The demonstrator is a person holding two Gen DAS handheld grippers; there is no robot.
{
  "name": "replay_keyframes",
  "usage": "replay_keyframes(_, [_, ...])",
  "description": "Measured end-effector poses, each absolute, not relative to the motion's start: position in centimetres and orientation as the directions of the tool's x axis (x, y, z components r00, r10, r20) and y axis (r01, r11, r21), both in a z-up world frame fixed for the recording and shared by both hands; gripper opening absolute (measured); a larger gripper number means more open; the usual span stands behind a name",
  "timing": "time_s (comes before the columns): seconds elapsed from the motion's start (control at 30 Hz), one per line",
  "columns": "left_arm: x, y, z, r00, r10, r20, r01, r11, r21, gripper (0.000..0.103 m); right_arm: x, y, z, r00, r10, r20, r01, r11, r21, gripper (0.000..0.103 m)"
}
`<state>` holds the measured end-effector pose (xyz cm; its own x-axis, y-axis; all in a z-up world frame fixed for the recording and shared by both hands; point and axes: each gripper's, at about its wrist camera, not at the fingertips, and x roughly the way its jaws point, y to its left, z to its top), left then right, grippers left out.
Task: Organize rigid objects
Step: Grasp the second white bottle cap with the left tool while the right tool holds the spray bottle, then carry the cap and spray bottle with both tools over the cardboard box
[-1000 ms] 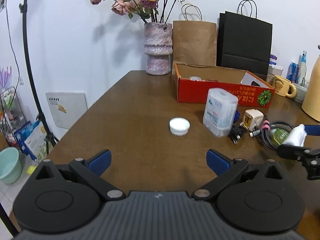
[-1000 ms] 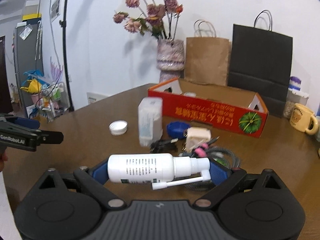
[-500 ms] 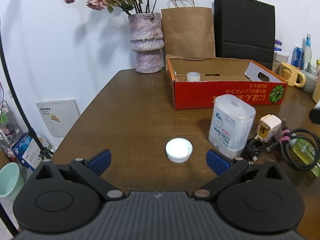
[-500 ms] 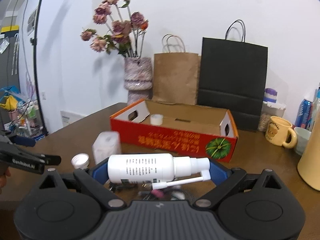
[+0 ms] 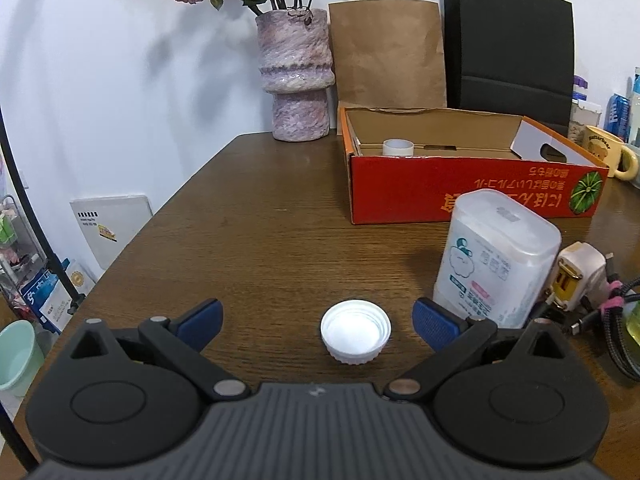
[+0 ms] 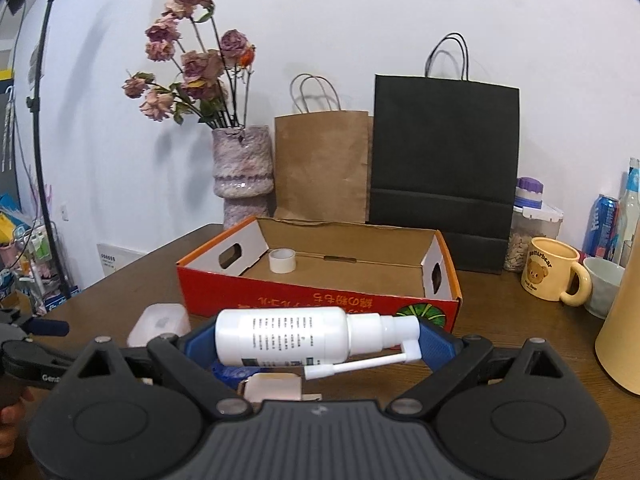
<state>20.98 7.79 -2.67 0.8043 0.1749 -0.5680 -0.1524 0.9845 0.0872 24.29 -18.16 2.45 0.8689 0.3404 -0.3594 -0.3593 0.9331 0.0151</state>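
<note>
My right gripper (image 6: 316, 340) is shut on a white spray bottle (image 6: 280, 336) that lies crosswise between the blue pads, nozzle to the right, raised in front of the red cardboard box (image 6: 320, 296). A roll of white tape (image 6: 282, 260) sits inside that box. In the left wrist view my left gripper (image 5: 316, 318) stands open low over the table, with a white bottle cap (image 5: 355, 332) between its fingers but untouched. A translucent plastic container (image 5: 496, 264) stands just beyond the right finger, in front of the red box (image 5: 460, 196).
A white charger plug (image 5: 576, 276) and coiled cables (image 5: 612, 320) lie right of the container. A vase of dried flowers (image 5: 296, 76), a brown bag (image 5: 388, 52) and a black bag (image 5: 512, 40) line the wall. A yellow mug (image 6: 554, 276) stands at the right.
The left gripper has moved forward until the white cap lies between its open fingers. The right gripper has lifted the spray bottle and carried it toward the red box.
</note>
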Motion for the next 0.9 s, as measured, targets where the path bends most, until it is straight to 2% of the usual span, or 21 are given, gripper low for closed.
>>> replay_keyframes(0.13, [21.6,7.6,-3.2,0.801,0.184,-0.569,-0.158,0.983,0.095,0.102,24.7,-18.7,1.7,0.869,0.342,-0.357,-0.354,0.935,0.035,0.098])
replay_keyframes(0.23, [22.0,7.3,-3.7,0.792,0.183,-0.583,-0.155,0.983,0.099,0.094,25.2,-19.2,1.3,0.864,0.341,-0.370,-0.347,0.937,0.053,0.098])
replay_keyframes(0.43, [22.1,7.1,-4.5,0.781,0.135,-0.610,-0.119,0.991,0.066,0.059,25.2,-19.8,0.9,0.865,0.336,-0.373,-0.335,0.940,0.070,0.098])
replay_keyframes(0.5, [21.9,7.0,-4.5,0.786,0.116,-0.607,-0.106,0.993,0.052,0.041,25.1,-19.8,0.8,0.865,0.337,-0.372,-0.336,0.939,0.071,0.098])
replay_keyframes(0.9, [20.9,7.8,-3.1,0.819,0.135,-0.558,-0.156,0.988,0.010,0.041,24.6,-19.5,0.7,0.870,0.330,-0.367,-0.333,0.941,0.055,0.098])
